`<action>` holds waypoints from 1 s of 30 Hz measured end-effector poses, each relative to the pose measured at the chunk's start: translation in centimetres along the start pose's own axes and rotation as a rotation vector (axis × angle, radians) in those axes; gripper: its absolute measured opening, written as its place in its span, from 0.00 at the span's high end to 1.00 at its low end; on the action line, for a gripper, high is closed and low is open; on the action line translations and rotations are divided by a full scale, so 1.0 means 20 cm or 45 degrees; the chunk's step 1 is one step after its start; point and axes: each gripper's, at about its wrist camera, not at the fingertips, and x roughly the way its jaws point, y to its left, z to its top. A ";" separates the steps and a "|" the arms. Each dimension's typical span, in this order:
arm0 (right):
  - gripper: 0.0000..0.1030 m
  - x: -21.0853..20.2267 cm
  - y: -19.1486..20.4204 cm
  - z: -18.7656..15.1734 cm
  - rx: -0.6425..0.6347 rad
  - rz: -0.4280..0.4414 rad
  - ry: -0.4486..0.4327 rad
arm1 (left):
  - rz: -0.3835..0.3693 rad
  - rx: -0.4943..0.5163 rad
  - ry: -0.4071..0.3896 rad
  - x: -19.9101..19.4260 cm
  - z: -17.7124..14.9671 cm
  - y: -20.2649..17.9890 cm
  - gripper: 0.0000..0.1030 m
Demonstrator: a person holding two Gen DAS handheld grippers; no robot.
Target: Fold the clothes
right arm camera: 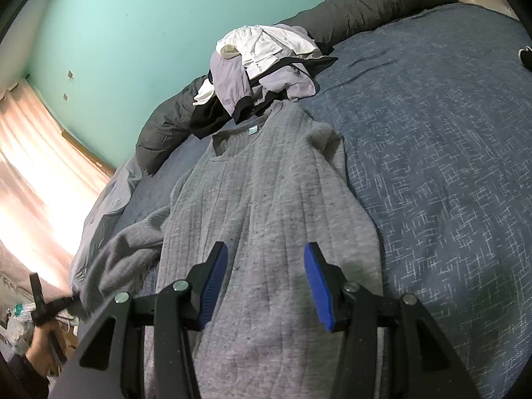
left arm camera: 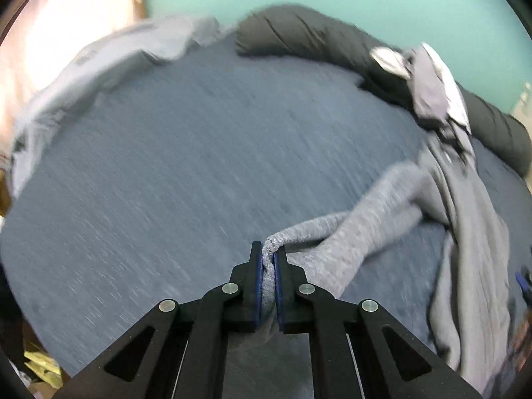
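Grey sweater (right arm camera: 266,199) sleeve pinched by left gripper (left arm camera: 268,259).

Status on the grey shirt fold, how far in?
Done: the grey shirt lies spread front-up on the blue bedspread, no fold yet. In hand: the left gripper is shut on a sleeve end; the right gripper hangs open over the shirt's body. Left: all the folds, then the pile of clothes by the dark bolster.

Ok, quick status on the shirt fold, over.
Left tongs shut on sleeve of grey shirt. Right tongs open above the shirt. Clothes pile touching the collar.
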 end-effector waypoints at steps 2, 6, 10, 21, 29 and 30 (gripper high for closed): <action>0.53 0.00 -0.01 0.00 0.001 -0.003 0.000 | 0.074 -0.011 -0.078 -0.03 0.08 0.02 0.94; 0.53 0.01 -0.01 0.00 -0.001 -0.012 0.001 | 0.097 -0.059 -0.019 0.01 0.14 0.18 0.94; 0.53 0.02 -0.01 0.00 -0.014 -0.013 0.009 | 0.072 -0.125 0.173 0.20 0.07 0.30 0.93; 0.53 0.04 0.01 -0.02 -0.044 -0.030 0.029 | -0.040 -0.269 0.215 0.38 0.10 0.43 0.91; 0.53 0.07 0.02 -0.03 -0.059 -0.032 0.046 | 0.104 -0.204 0.150 0.36 0.15 0.40 0.59; 0.53 0.07 0.02 -0.03 -0.058 -0.031 0.046 | 0.089 -0.185 0.144 0.36 0.16 0.37 0.58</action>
